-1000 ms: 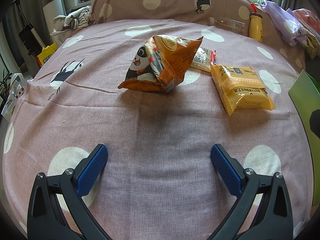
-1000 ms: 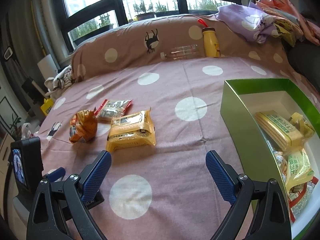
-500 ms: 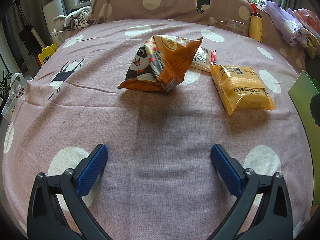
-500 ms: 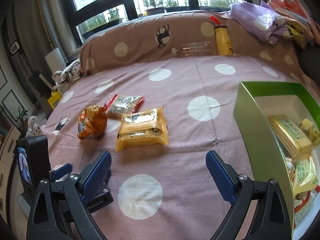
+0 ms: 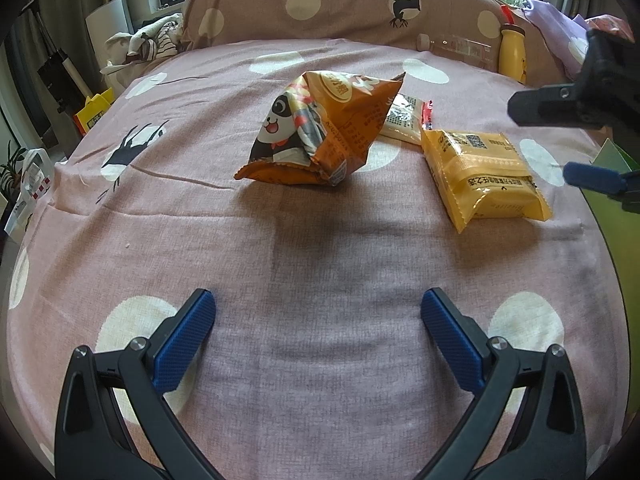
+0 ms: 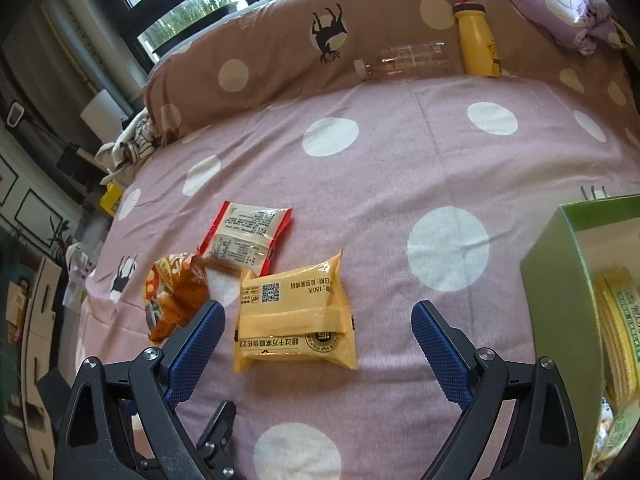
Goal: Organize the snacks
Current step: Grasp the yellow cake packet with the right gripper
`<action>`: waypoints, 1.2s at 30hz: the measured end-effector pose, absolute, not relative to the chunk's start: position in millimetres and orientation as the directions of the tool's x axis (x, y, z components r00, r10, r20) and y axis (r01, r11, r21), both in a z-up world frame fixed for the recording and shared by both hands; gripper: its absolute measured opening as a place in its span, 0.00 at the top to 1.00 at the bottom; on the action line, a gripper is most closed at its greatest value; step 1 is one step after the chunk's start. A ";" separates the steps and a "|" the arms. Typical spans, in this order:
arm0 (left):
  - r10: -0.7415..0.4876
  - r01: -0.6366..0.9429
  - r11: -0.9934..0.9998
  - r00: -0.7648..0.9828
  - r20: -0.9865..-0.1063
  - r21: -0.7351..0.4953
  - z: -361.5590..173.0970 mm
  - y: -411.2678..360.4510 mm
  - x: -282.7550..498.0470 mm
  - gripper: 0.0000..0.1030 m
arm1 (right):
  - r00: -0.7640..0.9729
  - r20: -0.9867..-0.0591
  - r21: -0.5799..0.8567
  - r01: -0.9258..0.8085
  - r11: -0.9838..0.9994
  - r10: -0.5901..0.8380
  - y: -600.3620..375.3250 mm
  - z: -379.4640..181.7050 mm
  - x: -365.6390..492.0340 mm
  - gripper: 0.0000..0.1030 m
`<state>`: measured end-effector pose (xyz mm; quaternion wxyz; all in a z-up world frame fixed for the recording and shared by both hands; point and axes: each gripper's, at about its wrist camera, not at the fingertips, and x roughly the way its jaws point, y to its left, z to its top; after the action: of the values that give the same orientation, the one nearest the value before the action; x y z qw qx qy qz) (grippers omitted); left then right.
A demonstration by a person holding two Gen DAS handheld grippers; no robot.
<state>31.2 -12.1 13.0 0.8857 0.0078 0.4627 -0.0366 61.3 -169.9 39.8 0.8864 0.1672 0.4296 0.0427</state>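
Three snacks lie on the pink dotted bedspread (image 5: 320,260). An orange panda bag (image 5: 324,132) stands crumpled at centre; it also shows in the right wrist view (image 6: 176,300). A yellow packet (image 5: 480,172) lies right of it, and sits between my right jaws in the right wrist view (image 6: 294,316). A white-and-red packet (image 6: 246,236) lies behind. My left gripper (image 5: 318,332) is open and empty, well short of the panda bag. My right gripper (image 6: 318,340) is open just above the yellow packet, apart from it.
A green box (image 6: 560,300) holding several snack packs stands at the right. A yellow bottle (image 6: 478,42) and a clear plastic bottle (image 6: 404,60) lie against the dotted bolster (image 6: 280,48) at the back. Clothes are piled at the far right.
My right gripper has moved forward and left over the yellow packet, and now shows at the right edge of the left wrist view. The left gripper has not moved.
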 end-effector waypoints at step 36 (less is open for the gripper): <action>-0.482 0.381 0.869 0.507 -0.715 -0.316 73.0 -72.1 65.5 0.64 | 0.602 -0.695 0.516 0.036 0.856 0.394 -178.0 24.1 59.8 0.48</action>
<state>65.5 -72.1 73.0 0.8660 -0.0588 0.4295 -0.2491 59.8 -178.0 24.1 0.8601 0.2476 0.4337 0.1039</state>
